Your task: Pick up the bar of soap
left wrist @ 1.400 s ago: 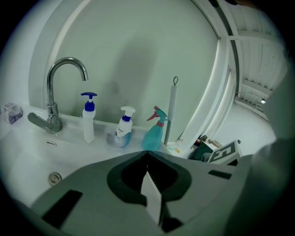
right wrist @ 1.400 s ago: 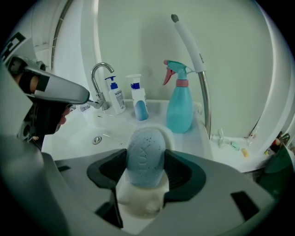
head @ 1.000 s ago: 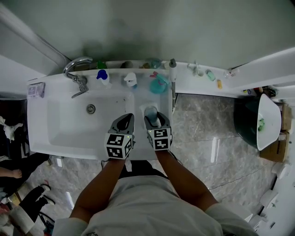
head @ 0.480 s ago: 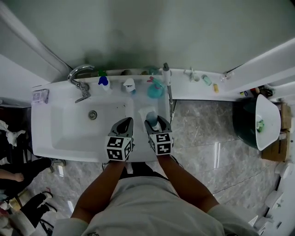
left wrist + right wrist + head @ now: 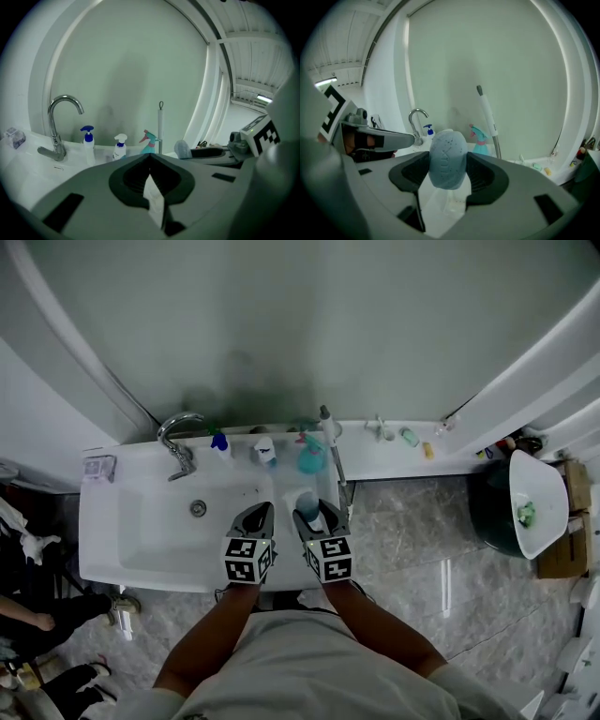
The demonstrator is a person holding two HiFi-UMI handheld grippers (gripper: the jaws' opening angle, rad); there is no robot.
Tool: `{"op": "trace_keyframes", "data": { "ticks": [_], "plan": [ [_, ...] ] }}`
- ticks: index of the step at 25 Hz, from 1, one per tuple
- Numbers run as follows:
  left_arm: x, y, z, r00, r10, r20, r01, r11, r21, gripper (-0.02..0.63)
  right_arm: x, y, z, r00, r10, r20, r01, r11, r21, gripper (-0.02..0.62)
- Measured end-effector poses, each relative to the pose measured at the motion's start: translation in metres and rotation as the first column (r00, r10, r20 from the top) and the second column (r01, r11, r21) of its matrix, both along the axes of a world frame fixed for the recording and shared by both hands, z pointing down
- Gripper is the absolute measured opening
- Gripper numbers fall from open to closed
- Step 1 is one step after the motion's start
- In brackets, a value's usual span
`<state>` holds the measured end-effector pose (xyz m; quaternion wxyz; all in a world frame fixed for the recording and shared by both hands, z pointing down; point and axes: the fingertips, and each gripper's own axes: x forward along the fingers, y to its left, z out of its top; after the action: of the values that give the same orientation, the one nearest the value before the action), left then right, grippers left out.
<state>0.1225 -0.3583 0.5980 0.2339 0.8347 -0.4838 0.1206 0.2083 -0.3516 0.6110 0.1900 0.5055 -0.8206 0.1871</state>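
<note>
The bar of soap (image 5: 448, 158) is a pale blue, speckled oval, and we have it pinched across its middle in the right gripper (image 5: 448, 171), one dark pad pressed against each flank. From the head view the soap (image 5: 307, 503) sits above the right end of the sink (image 5: 141, 570), towards that end's front edge, with the right gripper (image 5: 313, 510) reaching in from the front of the sink. Under the soap we see only the sink's white surface, and the soap's lower edge seems to hang free of it, so we judge that the bar is off its resting place.

Our left gripper (image 5: 150, 161) has its jaws pressed together with nothing between them; only a thin pale sliver shows at the seam. It hangs over the sink's front edge, just left of the right gripper (image 5: 257, 517). The faucet (image 5: 178, 442) and a teal spray bottle (image 5: 309, 457) stand along the sink's back ledge, well apart from both grippers.

We judge the pick-up essentially done: grasp made, bar raised. What may remain is holding it securely, as wet soap could slip between the pads.
</note>
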Motion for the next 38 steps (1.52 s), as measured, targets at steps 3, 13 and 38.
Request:
{"op": "trace_keyframes", "data": {
  "ticks": [3, 13, 38],
  "plan": [
    [-0.001, 0.0, -0.015, 1.0, -0.001, -0.004, 0.001, 1.0, 0.028, 0.009, -0.003, 0.001, -0.025, 1.0, -0.011, 0.006, 0.011, 0.999, 0.042, 0.265],
    [-0.016, 0.004, -0.053, 1.0, -0.007, -0.009, 0.008, 0.995, 0.103, 0.009, -0.014, 0.007, -0.071, 1.0, -0.019, 0.024, 0.015, 0.991, 0.135, 0.265],
    [-0.119, 0.17, -0.096, 0.993, 0.12, 0.002, -0.118, 0.975, 0.189, 0.009, -0.105, 0.172, -0.116, 0.992, 0.113, 0.058, -0.123, 0.965, 0.233, 0.265]
  ]
}}
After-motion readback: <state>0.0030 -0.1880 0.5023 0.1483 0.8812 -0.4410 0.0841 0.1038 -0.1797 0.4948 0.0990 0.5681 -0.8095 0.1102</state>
